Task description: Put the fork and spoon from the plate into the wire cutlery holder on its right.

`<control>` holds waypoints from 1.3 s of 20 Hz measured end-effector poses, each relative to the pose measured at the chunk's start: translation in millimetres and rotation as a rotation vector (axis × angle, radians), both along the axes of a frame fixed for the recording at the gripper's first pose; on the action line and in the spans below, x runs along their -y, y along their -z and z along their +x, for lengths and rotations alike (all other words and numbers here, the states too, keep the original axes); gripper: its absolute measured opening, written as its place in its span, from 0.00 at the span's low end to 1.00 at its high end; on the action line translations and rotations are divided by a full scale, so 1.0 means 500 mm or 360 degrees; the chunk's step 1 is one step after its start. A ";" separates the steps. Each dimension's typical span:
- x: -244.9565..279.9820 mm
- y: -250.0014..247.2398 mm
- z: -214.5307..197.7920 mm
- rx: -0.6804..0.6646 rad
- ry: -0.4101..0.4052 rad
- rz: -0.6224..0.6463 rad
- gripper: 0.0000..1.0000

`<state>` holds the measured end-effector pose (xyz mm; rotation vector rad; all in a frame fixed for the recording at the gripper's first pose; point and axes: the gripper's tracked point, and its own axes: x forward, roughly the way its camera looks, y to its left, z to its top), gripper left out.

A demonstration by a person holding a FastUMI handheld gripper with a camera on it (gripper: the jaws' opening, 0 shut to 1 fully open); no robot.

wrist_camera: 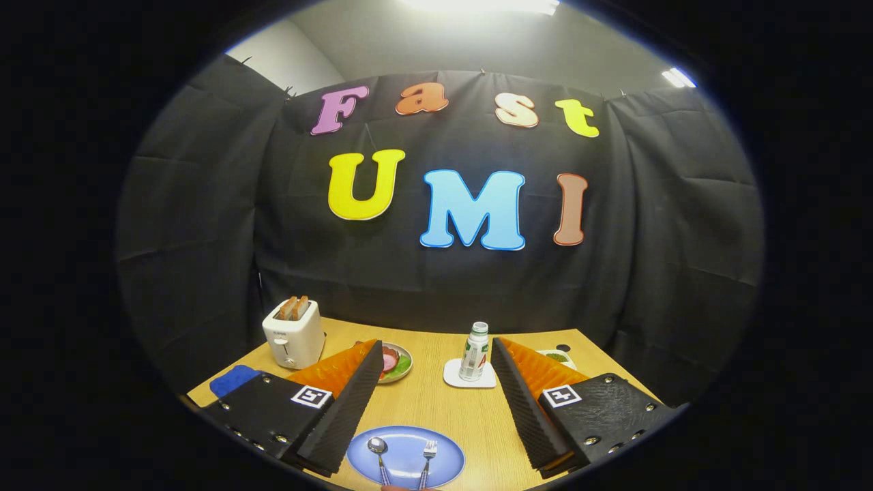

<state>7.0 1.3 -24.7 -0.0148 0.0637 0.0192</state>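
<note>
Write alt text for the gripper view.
The open gripper hangs over a wooden table, with a blue plate between its fingers holding a spoon and a fork. Beyond stand a white toaster with bread, a small dish of food, and a bottle on a coaster.

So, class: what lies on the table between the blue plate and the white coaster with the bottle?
Nothing: in the gripper view, bare wooden table separates the blue plate from the white coaster, between the open fingers.

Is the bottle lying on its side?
No, the bottle stands upright on a white coaster, beyond the open tongs, whose fingers hold nothing.
</note>
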 end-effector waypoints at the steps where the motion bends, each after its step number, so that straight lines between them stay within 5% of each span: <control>1: 0.000 0.005 -0.001 -0.0015 -0.0010 0.0008 0.97; 17: -0.012 0.181 0.010 -0.0401 -0.0079 -0.0022 0.97; 26: -0.020 0.411 -0.022 -0.0975 -0.0127 -0.0119 0.95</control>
